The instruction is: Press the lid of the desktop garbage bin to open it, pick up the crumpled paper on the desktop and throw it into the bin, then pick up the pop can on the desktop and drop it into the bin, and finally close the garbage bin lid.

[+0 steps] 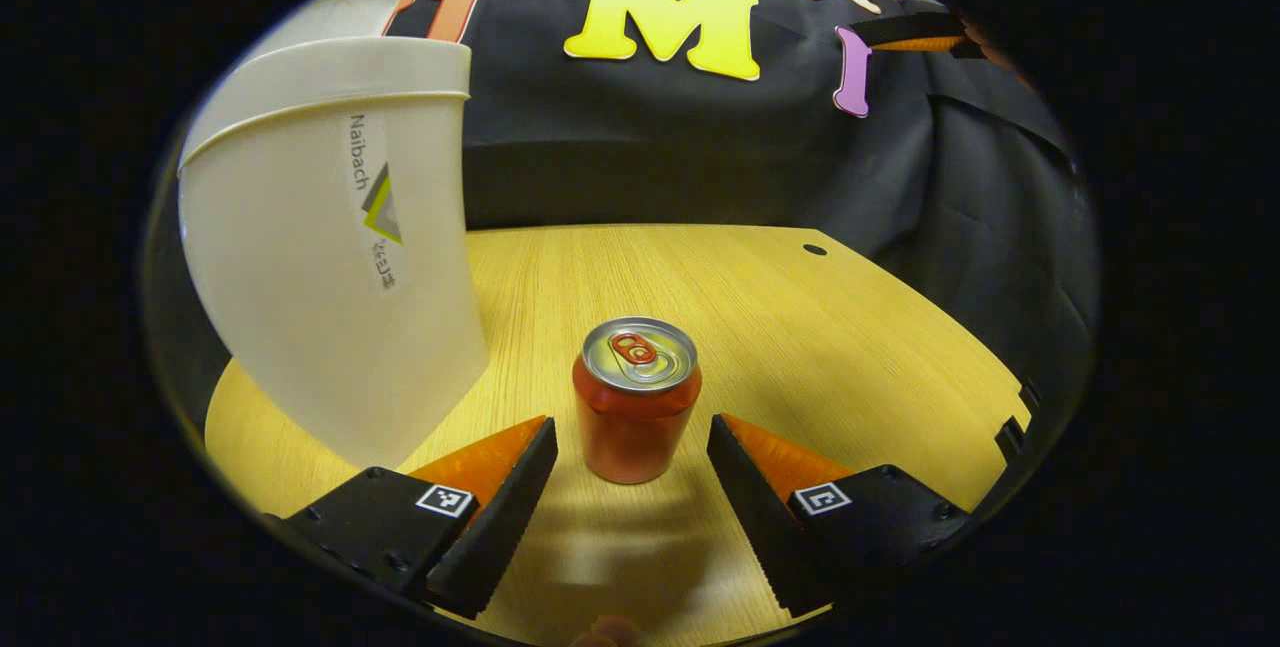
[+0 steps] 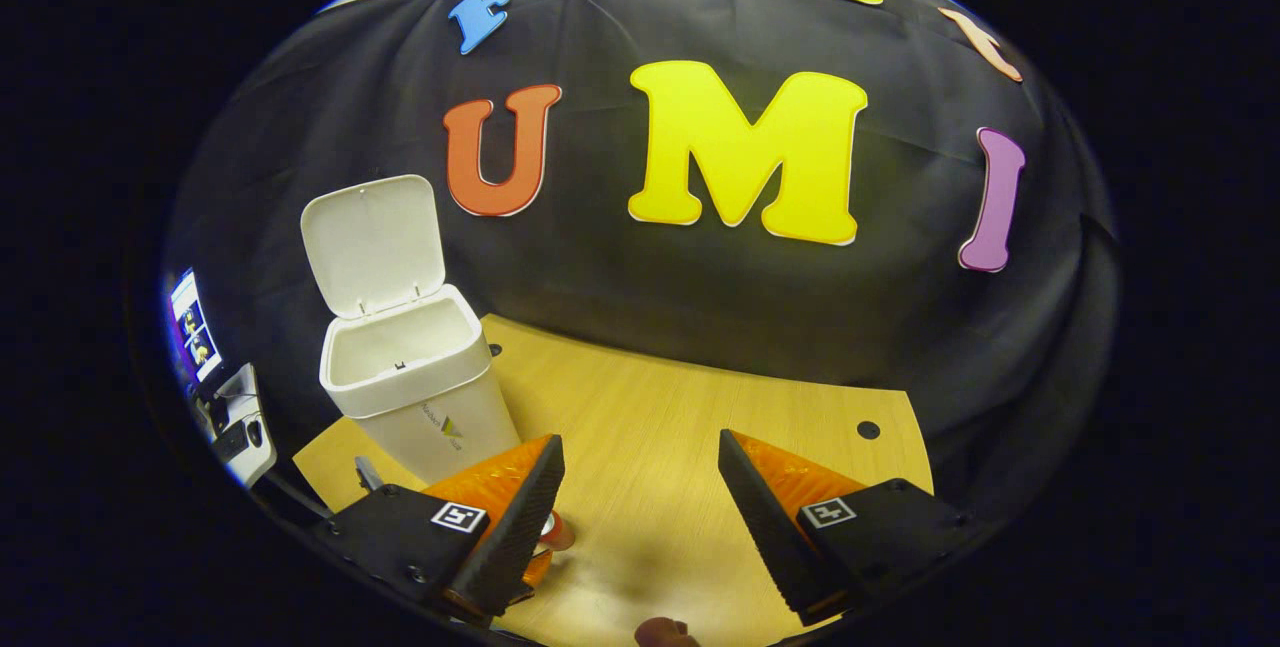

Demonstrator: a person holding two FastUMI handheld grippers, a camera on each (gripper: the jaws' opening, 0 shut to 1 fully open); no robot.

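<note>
A red pop can (image 1: 636, 397) stands upright on the wooden table (image 1: 820, 347), right between the fingertips of my left gripper (image 1: 630, 432). That gripper is open, with a gap on each side of the can. The white bin (image 1: 330, 247) rises close by at the left. In the right gripper view the bin (image 2: 420, 397) stands at the table's back left with its lid (image 2: 375, 242) swung up. My right gripper (image 2: 640, 452) hangs open above the table with nothing between its fingers. The can (image 2: 556, 533) peeks out beside its left finger. The right gripper (image 1: 880, 7) also appears high at the upper right.
The table (image 2: 680, 427) has a small round hole (image 1: 815, 249) near its far right corner and ends just beyond it. A screen and white equipment (image 2: 215, 377) stand off the table's left side. Bare wood lies right of the can.
</note>
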